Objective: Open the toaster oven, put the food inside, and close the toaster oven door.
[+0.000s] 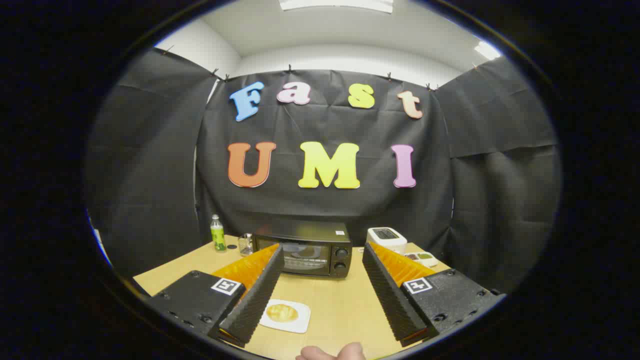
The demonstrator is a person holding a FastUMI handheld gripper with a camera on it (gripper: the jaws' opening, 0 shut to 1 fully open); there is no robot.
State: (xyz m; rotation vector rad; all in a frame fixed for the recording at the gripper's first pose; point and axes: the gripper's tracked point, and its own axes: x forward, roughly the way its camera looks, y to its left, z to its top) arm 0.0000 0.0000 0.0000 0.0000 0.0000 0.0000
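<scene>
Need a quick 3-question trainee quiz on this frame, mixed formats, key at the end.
1. True or false: the toaster oven door is open.
2. Multiple choice: the food on the white plate lies
A. inside the oven
B. on the wooden table, between the fingers, next to one of them
C. beside the green bottle
3. Fill in: the gripper is ____, holding nothing.

Key
1. False: the door is closed, beyond the fingertips.
2. B
3. open: the fingers stand wide apart, the oven seen between them.
</scene>
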